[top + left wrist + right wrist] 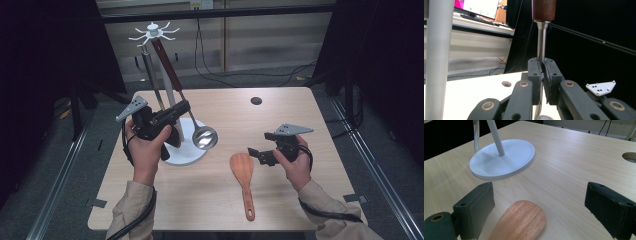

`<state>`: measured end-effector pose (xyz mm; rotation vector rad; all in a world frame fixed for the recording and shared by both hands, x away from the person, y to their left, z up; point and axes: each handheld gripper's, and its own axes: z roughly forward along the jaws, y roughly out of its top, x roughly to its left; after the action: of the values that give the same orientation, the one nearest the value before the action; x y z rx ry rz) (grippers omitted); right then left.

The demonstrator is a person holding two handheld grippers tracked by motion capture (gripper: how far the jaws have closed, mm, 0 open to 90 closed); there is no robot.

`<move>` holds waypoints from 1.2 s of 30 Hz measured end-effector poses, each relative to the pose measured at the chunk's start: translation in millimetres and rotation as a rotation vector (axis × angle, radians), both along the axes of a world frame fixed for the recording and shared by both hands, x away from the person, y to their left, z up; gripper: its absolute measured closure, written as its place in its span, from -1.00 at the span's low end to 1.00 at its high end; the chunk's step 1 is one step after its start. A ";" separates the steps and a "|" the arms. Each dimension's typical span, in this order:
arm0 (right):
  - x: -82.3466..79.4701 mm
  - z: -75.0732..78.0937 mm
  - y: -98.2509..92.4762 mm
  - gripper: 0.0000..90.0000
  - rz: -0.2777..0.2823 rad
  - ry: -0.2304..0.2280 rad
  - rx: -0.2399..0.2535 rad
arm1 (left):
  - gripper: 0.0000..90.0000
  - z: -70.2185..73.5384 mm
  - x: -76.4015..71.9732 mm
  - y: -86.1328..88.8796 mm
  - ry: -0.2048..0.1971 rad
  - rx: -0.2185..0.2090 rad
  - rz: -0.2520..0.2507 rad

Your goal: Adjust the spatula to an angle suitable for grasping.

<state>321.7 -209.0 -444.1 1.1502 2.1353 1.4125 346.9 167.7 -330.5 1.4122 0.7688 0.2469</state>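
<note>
The left gripper (pixel 175 111) has its jaws clamped on the steel shaft of the ladle (pixel 541 50), which hangs from the white utensil stand (pixel 187 152) at the tabletop's (pixel 280 120) left. The right gripper (pixel 539 205) holds its jaws wide around the wooden spatula (pixel 520 221) blade, lying near centre. No writing is readable.

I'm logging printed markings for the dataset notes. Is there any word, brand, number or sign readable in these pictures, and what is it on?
No readable text anywhere.
Monitor screen in the left gripper view: bright, with small marks too blurred to read.
Ladle, wooden spatula, white utensil stand and table: no lettering to be seen.
Grey plate on the right gripper: dots alone, no writing.
</note>
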 end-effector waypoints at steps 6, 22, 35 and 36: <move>0.4 -0.4 -0.7 -0.81 0.002 0.000 -0.004 | 0.89 -1.7 2.0 1.0 0.008 -0.004 0.002; 0.1 -0.8 0.2 -0.81 0.007 0.001 -0.003 | 0.87 -9.6 4.4 7.6 0.020 -0.045 0.031; 0.1 -0.6 0.4 -0.81 0.017 -0.002 -0.009 | 0.84 -16.1 7.0 12.5 0.019 -0.063 0.080; 0.0 -0.7 0.6 -0.81 0.018 -0.001 -0.008 | 0.83 -16.5 6.9 12.6 0.017 -0.061 0.087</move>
<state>321.7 -208.4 -444.8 1.1297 2.1537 1.4101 353.8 180.4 -346.9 1.3266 0.8467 0.2769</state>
